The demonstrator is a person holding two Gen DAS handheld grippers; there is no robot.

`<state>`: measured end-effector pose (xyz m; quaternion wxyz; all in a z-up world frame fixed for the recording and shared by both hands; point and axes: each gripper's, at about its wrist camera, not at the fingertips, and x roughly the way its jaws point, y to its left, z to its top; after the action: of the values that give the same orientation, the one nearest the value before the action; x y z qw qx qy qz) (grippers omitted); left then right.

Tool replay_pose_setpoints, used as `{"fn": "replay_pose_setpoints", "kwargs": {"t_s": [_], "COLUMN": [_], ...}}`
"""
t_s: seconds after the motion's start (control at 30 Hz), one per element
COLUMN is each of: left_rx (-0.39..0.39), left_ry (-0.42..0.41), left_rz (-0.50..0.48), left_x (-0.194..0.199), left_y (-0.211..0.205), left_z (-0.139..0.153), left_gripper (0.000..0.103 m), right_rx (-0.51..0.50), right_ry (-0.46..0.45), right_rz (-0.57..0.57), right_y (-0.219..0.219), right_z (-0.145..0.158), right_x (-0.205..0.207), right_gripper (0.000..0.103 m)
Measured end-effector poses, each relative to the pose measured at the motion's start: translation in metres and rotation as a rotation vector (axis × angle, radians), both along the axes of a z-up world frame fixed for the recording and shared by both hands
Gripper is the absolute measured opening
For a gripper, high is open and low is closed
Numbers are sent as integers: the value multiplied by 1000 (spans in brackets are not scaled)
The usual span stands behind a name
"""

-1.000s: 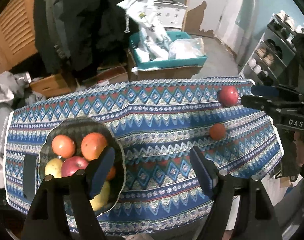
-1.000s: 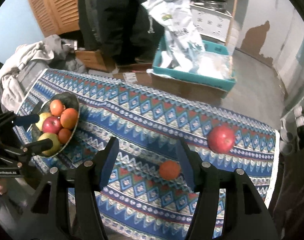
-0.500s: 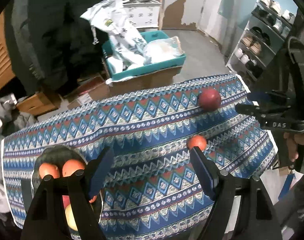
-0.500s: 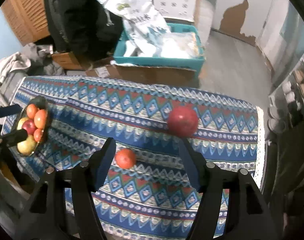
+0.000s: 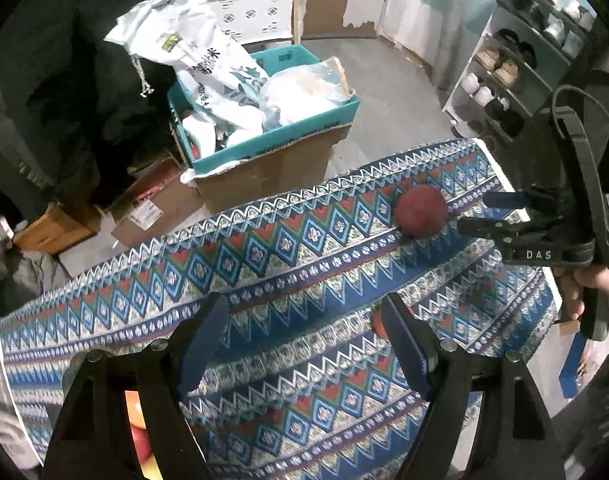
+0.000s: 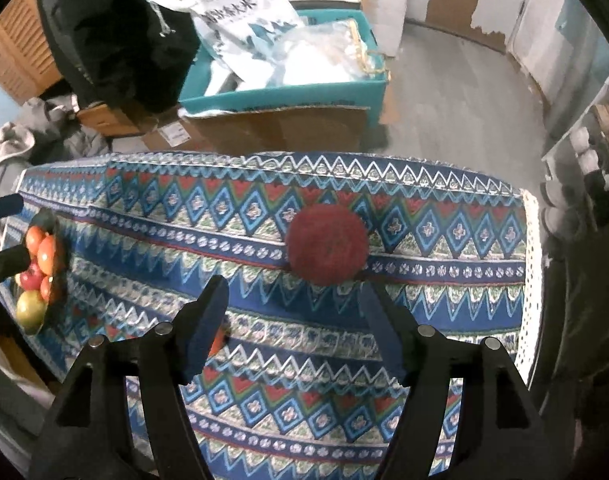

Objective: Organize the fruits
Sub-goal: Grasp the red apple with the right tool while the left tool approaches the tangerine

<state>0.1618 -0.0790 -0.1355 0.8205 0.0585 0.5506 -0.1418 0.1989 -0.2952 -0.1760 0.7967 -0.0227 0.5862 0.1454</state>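
Black two-finger right gripper (image 6: 292,316) stands with its blue-padded jaws apart, having just been opening, nothing between them. Partly hidden behind its left pad lies a small round orange fruit (image 6: 218,342). Just ahead of the fingertips, slightly toward the right pad, rests the large round dark-red fruit (image 6: 326,245) on the blue patterned tablecloth (image 6: 444,280). Far off to the left sits the dark bowl of mixed fruit (image 6: 50,276). Left gripper (image 5: 304,340), open and empty, is well short of the red fruit; the right looks nearer. Being round, it offers no preferred axis.
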Motion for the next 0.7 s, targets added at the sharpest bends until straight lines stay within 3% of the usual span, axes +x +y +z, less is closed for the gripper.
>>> {"fn": "replay_pose_setpoints", "kwargs": {"t_s": [0.47, 0.7], "left_rx": [-44, -51], "left_ry": [98, 150], "left_rz": [10, 18], "left_x": [46, 53], "left_y": [-3, -5], "left_z": [-59, -83], "left_gripper": [80, 80], "right_rx": [-58, -70], "right_ry": [81, 93], "right_rz": [12, 10], "right_y": [5, 6], "right_z": [-66, -82], "right_x": [40, 49], "right_gripper": [73, 76]}}
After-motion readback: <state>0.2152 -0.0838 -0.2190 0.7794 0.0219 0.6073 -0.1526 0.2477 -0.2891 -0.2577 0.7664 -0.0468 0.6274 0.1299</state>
